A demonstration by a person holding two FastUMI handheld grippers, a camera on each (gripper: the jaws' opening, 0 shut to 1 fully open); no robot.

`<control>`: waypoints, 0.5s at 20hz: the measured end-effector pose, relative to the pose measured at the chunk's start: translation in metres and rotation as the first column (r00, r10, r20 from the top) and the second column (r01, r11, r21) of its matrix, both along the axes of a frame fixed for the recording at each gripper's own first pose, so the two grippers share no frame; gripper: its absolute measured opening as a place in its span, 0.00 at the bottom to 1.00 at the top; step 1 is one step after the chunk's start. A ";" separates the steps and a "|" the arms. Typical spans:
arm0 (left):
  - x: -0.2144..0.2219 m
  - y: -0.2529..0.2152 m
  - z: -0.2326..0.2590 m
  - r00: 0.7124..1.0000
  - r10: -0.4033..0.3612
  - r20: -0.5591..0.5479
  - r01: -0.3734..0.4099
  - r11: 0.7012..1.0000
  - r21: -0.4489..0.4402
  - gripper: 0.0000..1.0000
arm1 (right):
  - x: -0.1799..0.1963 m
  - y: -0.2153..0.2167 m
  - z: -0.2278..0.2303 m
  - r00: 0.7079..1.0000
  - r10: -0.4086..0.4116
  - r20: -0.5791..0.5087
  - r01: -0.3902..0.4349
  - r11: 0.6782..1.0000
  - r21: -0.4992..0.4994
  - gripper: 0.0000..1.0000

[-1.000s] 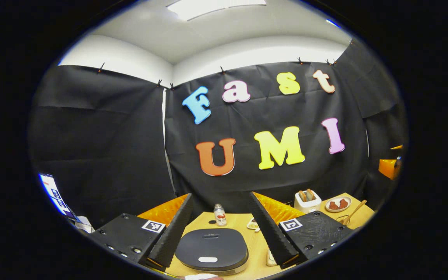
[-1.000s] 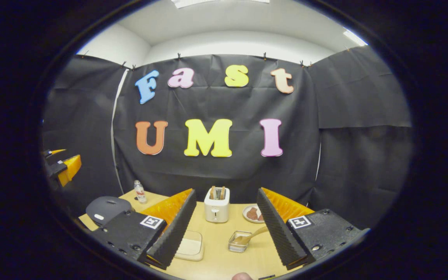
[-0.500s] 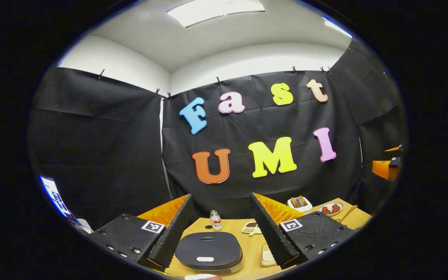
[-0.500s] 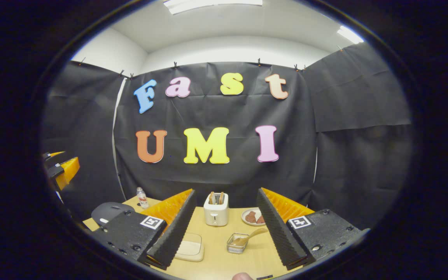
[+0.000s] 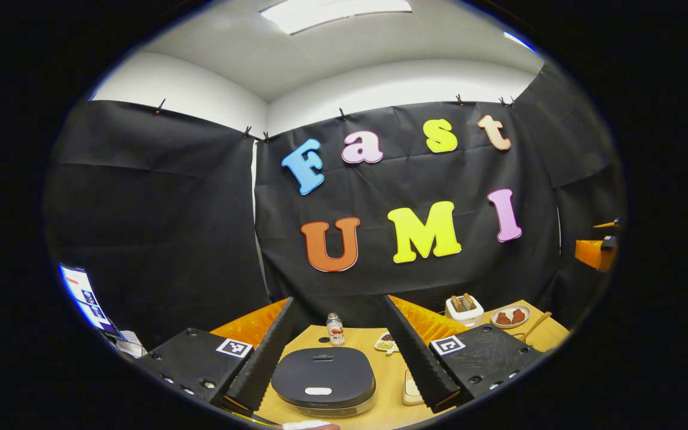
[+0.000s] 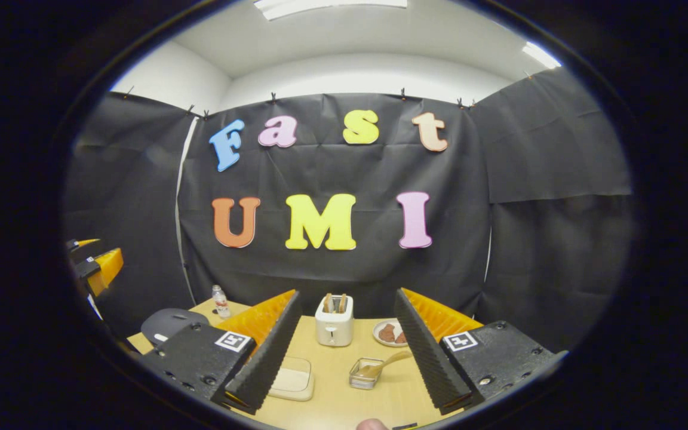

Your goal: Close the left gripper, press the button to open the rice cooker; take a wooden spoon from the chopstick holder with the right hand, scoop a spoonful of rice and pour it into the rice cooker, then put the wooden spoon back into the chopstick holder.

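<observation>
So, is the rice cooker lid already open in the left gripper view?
No, the rice cooker lid lies flat and shut, and the open left gripper has not pressed its button.

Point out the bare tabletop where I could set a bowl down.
Bare wood lies in front of the toaster, between the lidded rice box and the metal holder. Crowded around the rice cooker, with the bottle and a small dish behind.

- Black cloth [image 6: 535, 179] hangs as the booth's wall, clipped along its top edge.
- Above it, a white wall [image 5: 380, 83] meets a pale ceiling [image 6: 350, 36].
- Ceiling light panels [image 5: 335, 9] glow overhead.
- A light wooden table [image 6: 344, 406] stands below.
</observation>
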State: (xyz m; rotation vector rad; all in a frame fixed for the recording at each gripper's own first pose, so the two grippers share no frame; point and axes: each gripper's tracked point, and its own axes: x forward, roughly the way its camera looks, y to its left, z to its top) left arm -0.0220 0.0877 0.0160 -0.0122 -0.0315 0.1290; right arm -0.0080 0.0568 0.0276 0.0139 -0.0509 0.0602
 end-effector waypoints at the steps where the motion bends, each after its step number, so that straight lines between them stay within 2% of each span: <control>1: 0.000 0.000 -0.002 1.000 0.001 -0.002 -0.001 1.000 -0.002 0.93 | -0.001 -0.001 -0.001 1.000 -0.001 -0.002 0.001 1.000 -0.003 1.00; 10: -0.001 0.003 -0.009 1.000 0.000 -0.030 0.000 1.000 -0.015 0.93 | -0.002 0.005 -0.003 1.000 0.002 -0.008 -0.002 1.000 -0.018 1.00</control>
